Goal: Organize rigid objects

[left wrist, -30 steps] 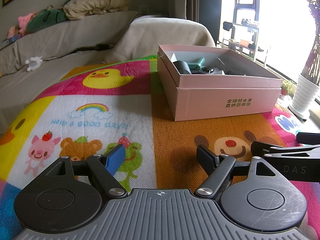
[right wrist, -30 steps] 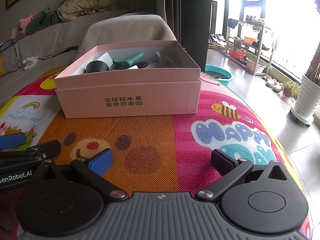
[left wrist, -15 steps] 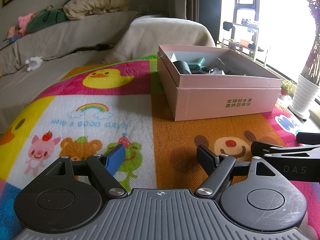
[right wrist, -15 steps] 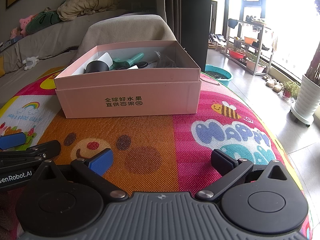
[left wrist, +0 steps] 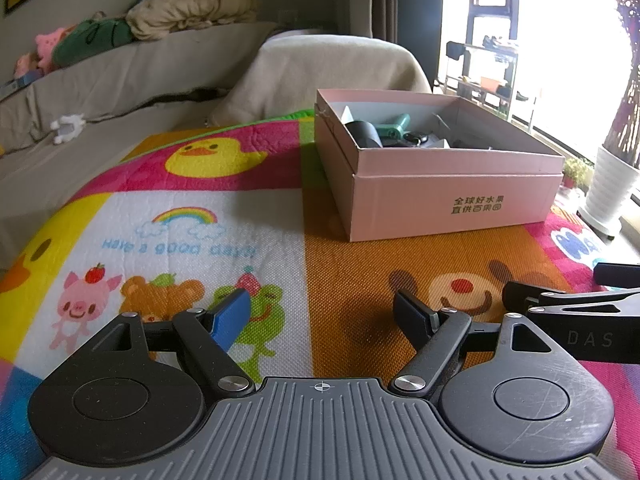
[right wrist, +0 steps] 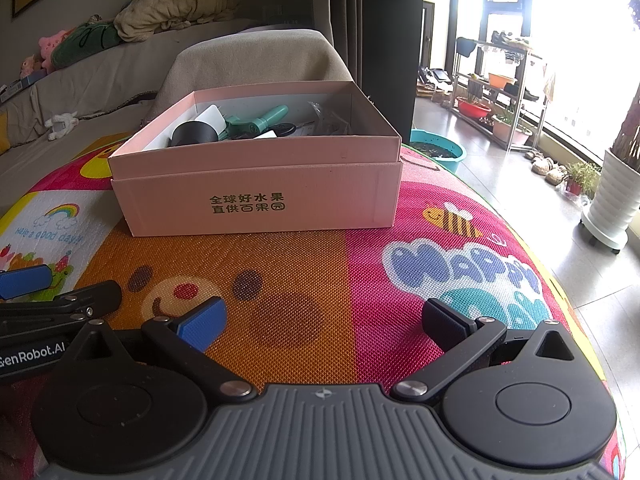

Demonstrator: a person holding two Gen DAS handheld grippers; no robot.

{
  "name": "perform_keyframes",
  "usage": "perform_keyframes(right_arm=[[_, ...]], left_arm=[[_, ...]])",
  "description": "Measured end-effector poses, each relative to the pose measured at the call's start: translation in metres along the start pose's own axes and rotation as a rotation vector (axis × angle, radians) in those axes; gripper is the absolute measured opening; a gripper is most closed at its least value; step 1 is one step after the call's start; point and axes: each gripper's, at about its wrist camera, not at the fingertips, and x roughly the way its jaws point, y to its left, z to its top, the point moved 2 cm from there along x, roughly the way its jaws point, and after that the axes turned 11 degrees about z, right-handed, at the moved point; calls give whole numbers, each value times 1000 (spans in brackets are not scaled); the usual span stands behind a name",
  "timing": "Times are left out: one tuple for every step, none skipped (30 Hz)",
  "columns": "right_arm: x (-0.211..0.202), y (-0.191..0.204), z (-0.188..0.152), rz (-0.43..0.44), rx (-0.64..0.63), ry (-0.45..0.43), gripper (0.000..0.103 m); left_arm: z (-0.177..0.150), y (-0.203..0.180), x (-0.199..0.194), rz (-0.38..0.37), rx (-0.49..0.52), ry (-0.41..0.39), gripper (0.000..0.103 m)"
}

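On the mat (right wrist: 304,280) the box (right wrist: 260,196) sits ahead, a cylinder (right wrist: 194,134) and what seems a handled tool (right wrist: 260,120) inside.

The left gripper (left wrist: 322,316) sits low and level, its jaws spread wide with nothing between them, one fingertip pad blue (left wrist: 232,314) and the other black (left wrist: 412,314). The right gripper (right wrist: 324,322) lies just beside it, likewise level and low, jaws parted wide and empty. Each one's fingers show at the edge of the other's view.
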Motion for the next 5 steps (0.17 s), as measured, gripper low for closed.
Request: perform_keyframes(right_arm=[[0, 0, 0, 0, 0, 0, 103], [0, 0, 0, 0, 0, 0, 103], [0, 0, 0, 0, 0, 0, 103], [0, 0, 0, 0, 0, 0, 103], [0, 0, 0, 0, 0, 0, 103]], left_arm=[[0, 0, 0, -2, -2, 0, 83], [0, 0, 0, -2, -2, 0, 83], [0, 0, 0, -2, -2, 0, 83], [0, 0, 0, -1, -1, 0, 83], [0, 0, 0, 0, -1, 0, 83]])
